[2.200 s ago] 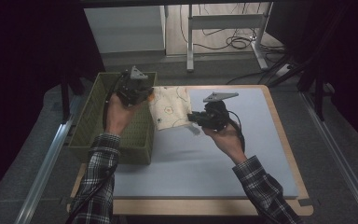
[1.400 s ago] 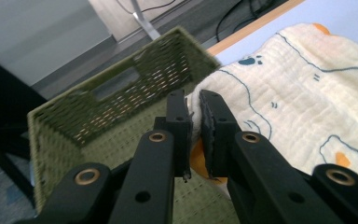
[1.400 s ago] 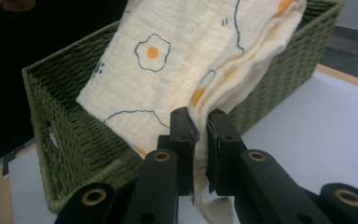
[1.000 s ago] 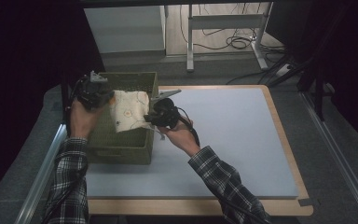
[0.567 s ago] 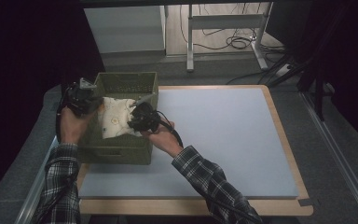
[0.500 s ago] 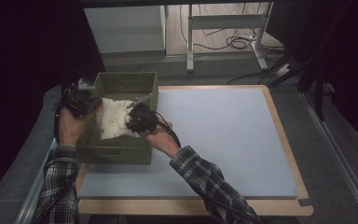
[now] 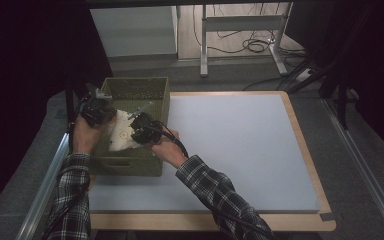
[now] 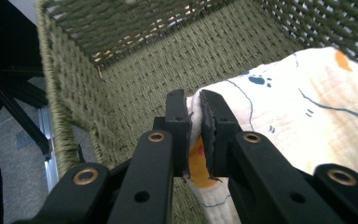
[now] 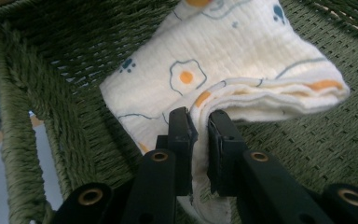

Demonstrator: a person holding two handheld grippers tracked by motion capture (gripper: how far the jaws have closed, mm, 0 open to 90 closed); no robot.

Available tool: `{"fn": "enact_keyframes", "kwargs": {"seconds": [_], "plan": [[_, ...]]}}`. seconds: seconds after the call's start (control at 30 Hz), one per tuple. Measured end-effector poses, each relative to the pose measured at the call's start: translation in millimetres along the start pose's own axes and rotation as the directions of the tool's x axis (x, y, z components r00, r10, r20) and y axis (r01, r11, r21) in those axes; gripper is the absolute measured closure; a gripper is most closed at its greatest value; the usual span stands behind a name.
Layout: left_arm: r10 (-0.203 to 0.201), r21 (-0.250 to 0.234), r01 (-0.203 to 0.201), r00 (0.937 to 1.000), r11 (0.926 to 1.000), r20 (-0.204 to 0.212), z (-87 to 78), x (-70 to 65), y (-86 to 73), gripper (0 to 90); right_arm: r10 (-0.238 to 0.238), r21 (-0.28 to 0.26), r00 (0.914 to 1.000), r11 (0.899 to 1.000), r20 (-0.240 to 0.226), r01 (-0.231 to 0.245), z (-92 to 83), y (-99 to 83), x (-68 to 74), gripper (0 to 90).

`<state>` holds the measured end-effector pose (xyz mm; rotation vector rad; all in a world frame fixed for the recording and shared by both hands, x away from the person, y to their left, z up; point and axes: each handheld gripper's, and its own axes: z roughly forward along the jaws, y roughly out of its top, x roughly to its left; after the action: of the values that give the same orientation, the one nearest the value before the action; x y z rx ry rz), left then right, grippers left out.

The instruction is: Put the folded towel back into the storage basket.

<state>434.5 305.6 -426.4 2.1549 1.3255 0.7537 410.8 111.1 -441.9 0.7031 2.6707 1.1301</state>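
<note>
Inside basket (image 7: 161, 102), both claws (image 8: 194, 122) (image 9: 199, 140) clenched on cloth (image 9: 242, 60) edges; walls close.

Basket (image 7: 156, 100) walls hem both grippers; folded cloth (image 7: 121, 134) fills floor; mat (image 7: 240, 145) right open

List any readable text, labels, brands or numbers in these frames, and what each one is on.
None: no words, numbers or brand marks can be read.
Cloth: drawn pictures, fried eggs and small blue marks, no lettering.
Green woven basket: no label or tag.
Left gripper and right gripper, each shut on an edge of the cloth: plain black jaws, no markings.
</note>
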Motion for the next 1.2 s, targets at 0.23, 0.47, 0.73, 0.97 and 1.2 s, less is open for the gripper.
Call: {"fn": "enact_keyframes", "kwargs": {"seconds": [0.23,0.47,0.73,0.97,1.2], "plan": [[0.033,0.036,-0.033,0.9993,0.9988,-0.018,9.7,-1.8,-2.2,81.7,-0.025,0.034,0.9996,0.999,0.010,0.025,7.1,3.8,2.2,80.5],[0.054,0.066,-0.053,0.9985,0.9964,-0.009,21.3,-3.2,-2.6,80.2,-0.018,0.060,0.9998,0.998,0.007,0.018,10.3,5.8,0.1,76.2],[0.027,0.081,-0.027,0.9996,0.9963,0.002,30.7,-4.1,-4.1,61.2,-0.007,0.034,0.9999,0.999,0.009,0.007,5.7,6.3,-5.6,66.3],[0.005,0.065,-0.005,1.0000,0.9978,0.006,29.1,-6.4,-4.0,52.9,-0.003,0.006,0.9999,1.000,0.017,0.003,-5.6,6.8,-11.9,61.2],[0.001,0.063,-0.002,0.9999,0.9980,0.011,27.4,-11.4,-6.0,46.8,0.003,-0.020,0.9999,1.000,0.014,-0.002,-15.2,2.8,-17.4,54.6]]}}
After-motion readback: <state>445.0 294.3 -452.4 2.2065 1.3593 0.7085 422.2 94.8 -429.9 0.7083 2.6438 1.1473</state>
